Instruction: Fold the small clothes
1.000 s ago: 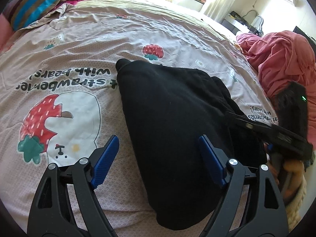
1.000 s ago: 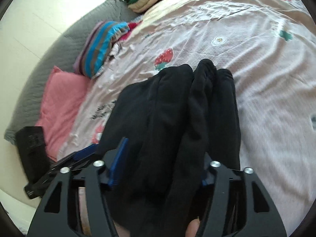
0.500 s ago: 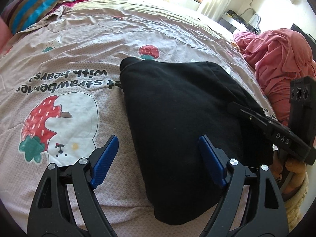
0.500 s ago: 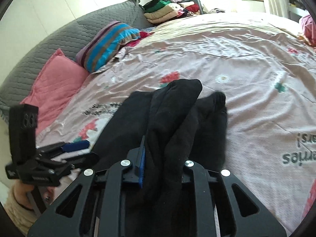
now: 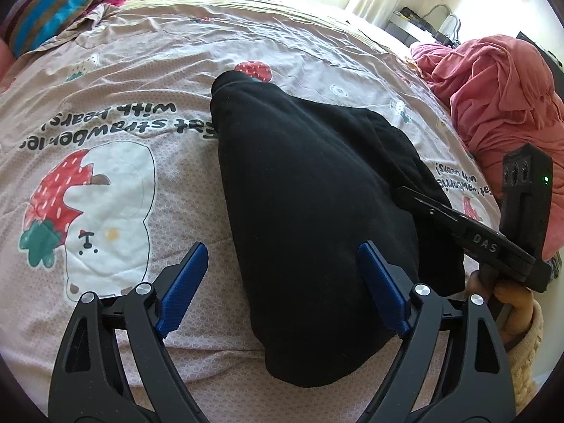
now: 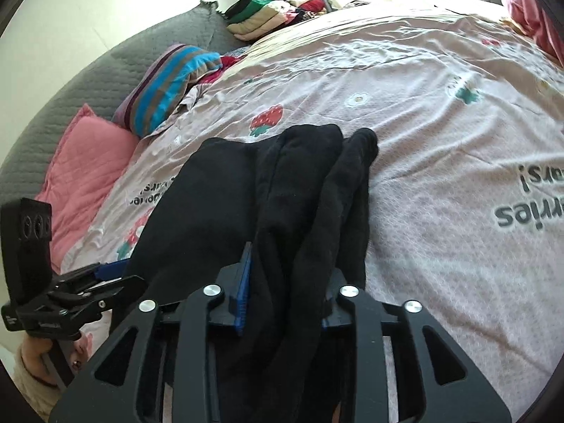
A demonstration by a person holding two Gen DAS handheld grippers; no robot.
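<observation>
The left gripper (image 5: 280,282) hangs with its jaws spread wide and empty over the near end of the black garment (image 5: 310,190), which lies bunched on the strawberry bedspread (image 5: 141,81), so nothing pins that side and a pull could drag the whole bundle askew. The right gripper (image 6: 282,282) seems clamped on a thick gathered fold, though dark cloth hides the pads; its jaws have just been reopening after a tighter squeeze, so that fold may slip free.
</observation>
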